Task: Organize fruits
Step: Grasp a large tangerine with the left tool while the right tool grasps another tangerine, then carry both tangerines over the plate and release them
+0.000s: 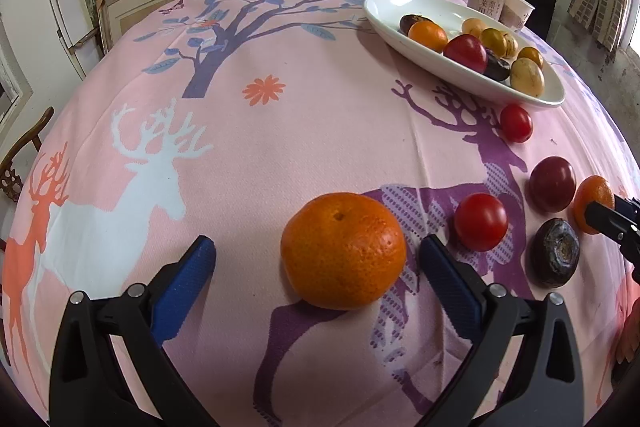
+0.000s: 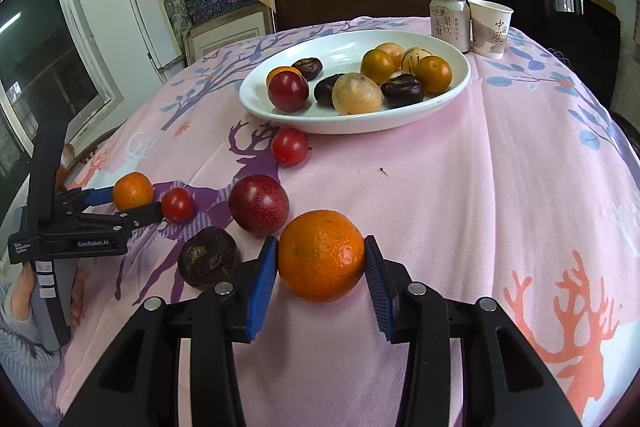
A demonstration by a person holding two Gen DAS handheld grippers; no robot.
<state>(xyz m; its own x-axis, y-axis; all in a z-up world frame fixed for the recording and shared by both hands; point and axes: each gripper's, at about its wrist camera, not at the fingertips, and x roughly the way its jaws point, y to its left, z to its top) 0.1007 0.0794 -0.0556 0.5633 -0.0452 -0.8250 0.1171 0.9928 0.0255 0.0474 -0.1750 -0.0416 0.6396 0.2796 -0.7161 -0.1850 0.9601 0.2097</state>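
A white oval plate [image 2: 448,89] at the back holds several fruits; it also shows in the left wrist view [image 1: 404,39]. My left gripper [image 1: 316,255] is open around an orange mandarin [image 1: 343,250] that rests on the cloth, its pads apart from the fruit. It shows in the right wrist view [image 2: 128,201] with that mandarin [image 2: 133,191]. My right gripper [image 2: 320,259] is shut on a second mandarin [image 2: 321,255], both blue pads touching it. Loose beside them lie two red tomatoes [image 2: 289,147] [image 2: 177,204], a dark red plum [image 2: 258,204] and a dark wrinkled fruit [image 2: 207,257].
A drink can [image 2: 450,23] and a paper cup [image 2: 490,27] stand behind the plate at the table's far edge. A pink deer-print tablecloth [image 2: 480,187] covers the table. Chairs and shelves of boxes stand beyond it.
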